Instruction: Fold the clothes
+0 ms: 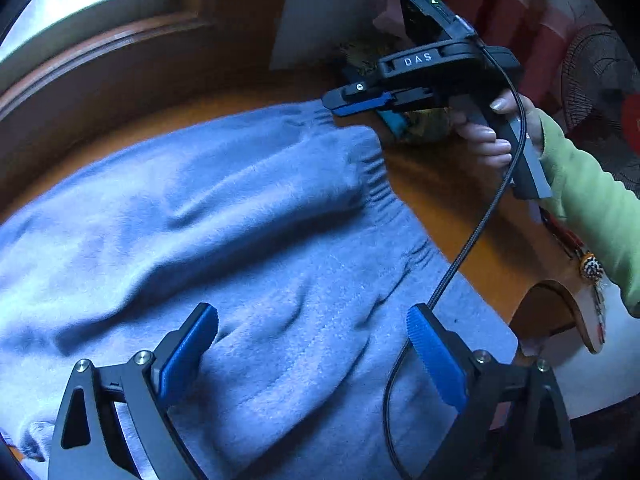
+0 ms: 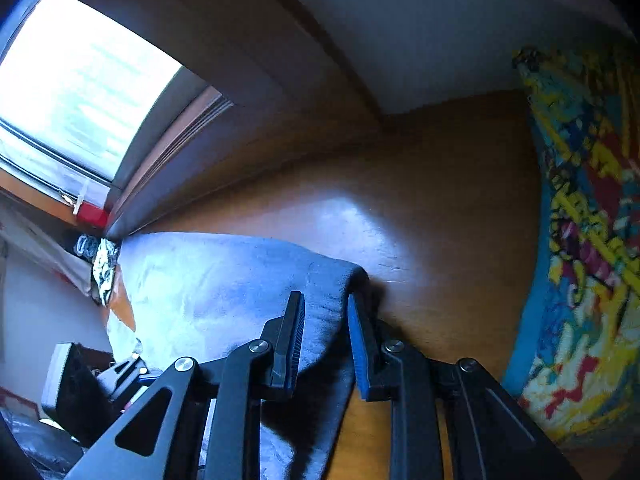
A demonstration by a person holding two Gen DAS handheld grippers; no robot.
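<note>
Fleece everywhere: a light blue fleece garment [image 1: 224,216] lies spread over the orange-brown wooden table [image 1: 460,200], and both grippers are at it. The left gripper [image 1: 312,344] points down at the cloth with its blue pads [image 1: 436,356] standing wide apart, nothing between them, the fleece rumpled into soft ridges just beyond the tips. A black cable [image 1: 472,236] runs in from ahead and to the right and loops past that gripper's right finger.

Ahead of it and to its right, at the garment's gathered elastic edge [image 1: 376,176], sits the right gripper [image 1: 344,106], held by a hand [image 1: 496,132] in a light green sleeve [image 1: 592,208]. From the right wrist view, the right gripper [image 2: 326,308] has its jaws narrowed to a slim gap, and a raised fold of the fleece [image 2: 332,280] stands right between the pads. The right pad [image 2: 362,344] sits against the cloth's edge; whether the left pad presses the fabric too, I cannot tell, so a firm pinch isn't clear.

Beyond those fingertips is bare table with a patch of glare. Off to the right of the right gripper stands a bright patterned cloth [image 2: 588,240]; far to its left, a lit window [image 2: 80,84].
</note>
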